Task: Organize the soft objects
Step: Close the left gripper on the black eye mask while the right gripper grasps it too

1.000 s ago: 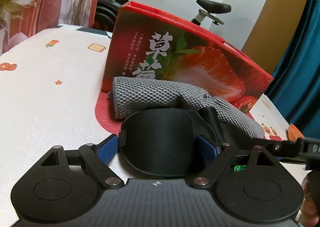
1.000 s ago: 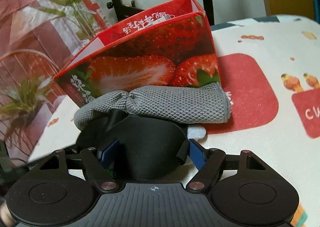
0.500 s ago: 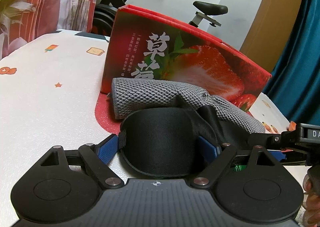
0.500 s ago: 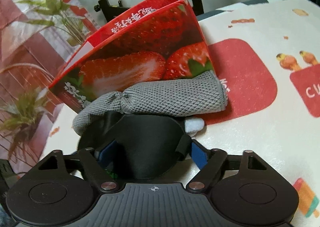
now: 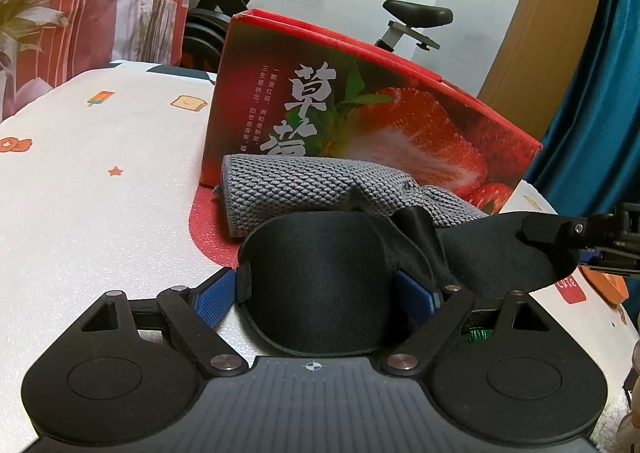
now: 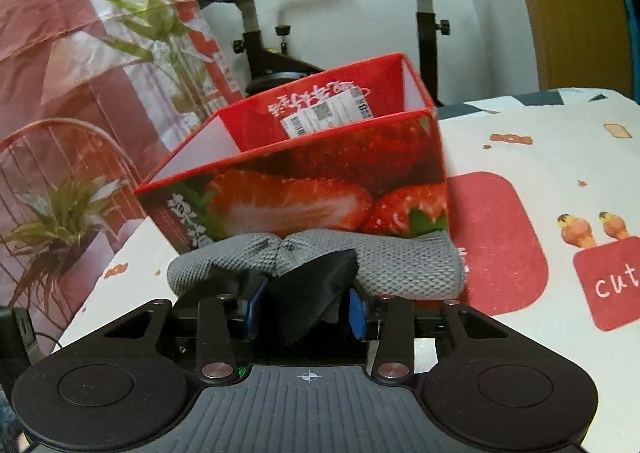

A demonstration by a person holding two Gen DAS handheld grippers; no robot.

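Note:
A black eye mask [image 5: 320, 277] lies across the table in front of a folded grey knit cloth [image 5: 304, 185]. My left gripper [image 5: 320, 293] stands wide open around the mask's left cup, blue pads on each side. My right gripper [image 6: 306, 305] is shut on the mask's other end [image 6: 308, 293], which is bunched and lifted. That gripper shows at the right in the left wrist view [image 5: 580, 237]. The grey cloth [image 6: 400, 261] lies against the red strawberry box [image 6: 304, 181], which is open on top.
The table [image 5: 100, 193] has a white cover with red patches and cartoon prints. An exercise bike [image 6: 260, 37] stands behind the box. A patterned curtain [image 6: 60, 53] hangs at the left. An orange item [image 5: 604, 285] lies at the far right.
My right gripper has closed on the right end of the mask and raised it. The right camera has risen, so the box's open inside now shows. The left gripper stays open.

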